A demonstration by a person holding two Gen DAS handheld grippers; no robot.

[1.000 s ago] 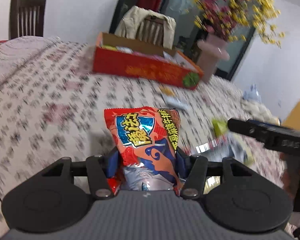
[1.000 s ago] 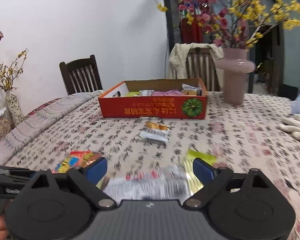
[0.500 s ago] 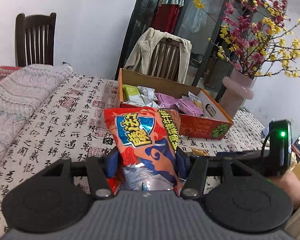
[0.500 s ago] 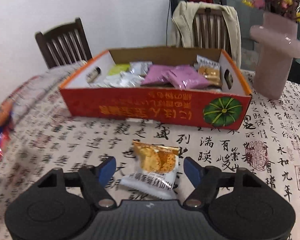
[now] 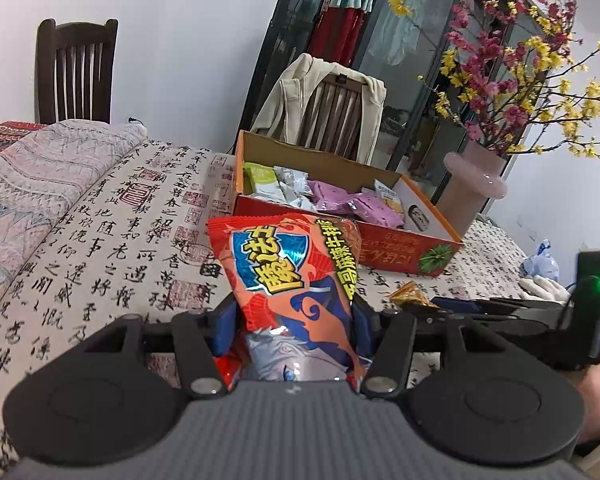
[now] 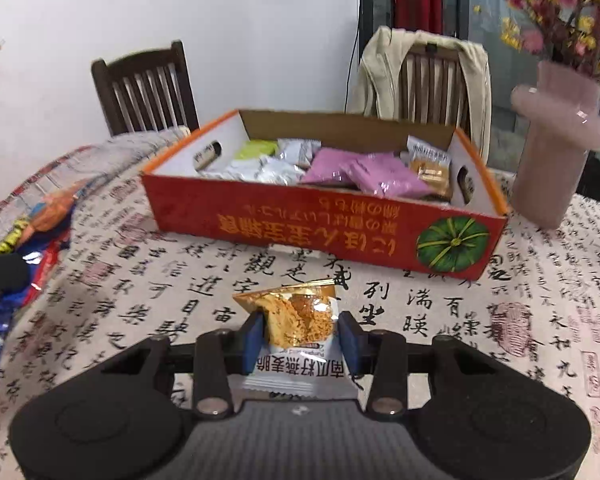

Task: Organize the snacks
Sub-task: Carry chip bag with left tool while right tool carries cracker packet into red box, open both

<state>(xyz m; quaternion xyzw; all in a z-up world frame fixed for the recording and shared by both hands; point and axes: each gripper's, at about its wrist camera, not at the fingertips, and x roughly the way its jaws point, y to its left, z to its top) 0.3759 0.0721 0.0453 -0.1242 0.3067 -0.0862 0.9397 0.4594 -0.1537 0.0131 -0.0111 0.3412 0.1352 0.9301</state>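
While the left gripper point(image 5: 294, 326) clamps the red chip bag point(image 5: 290, 280) upright for boxing, the right gripper point(image 6: 300, 338) is closing around the gold snack packet point(image 6: 298, 316) lying between its jaws, short of the red box point(image 6: 324, 224) ahead.

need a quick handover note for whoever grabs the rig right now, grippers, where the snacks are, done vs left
Left gripper: shut on the red chip bag, held up over the table short of the red box.
Right gripper: jaws closing around the small gold snack packet, which still lies on the tablecloth just in front of the box.
Done: the box already holds green, silver, purple and biscuit packets.
Left: finish the right grip, then carry both the chip bag and the gold packet into the box. No other loose snacks show in these views.
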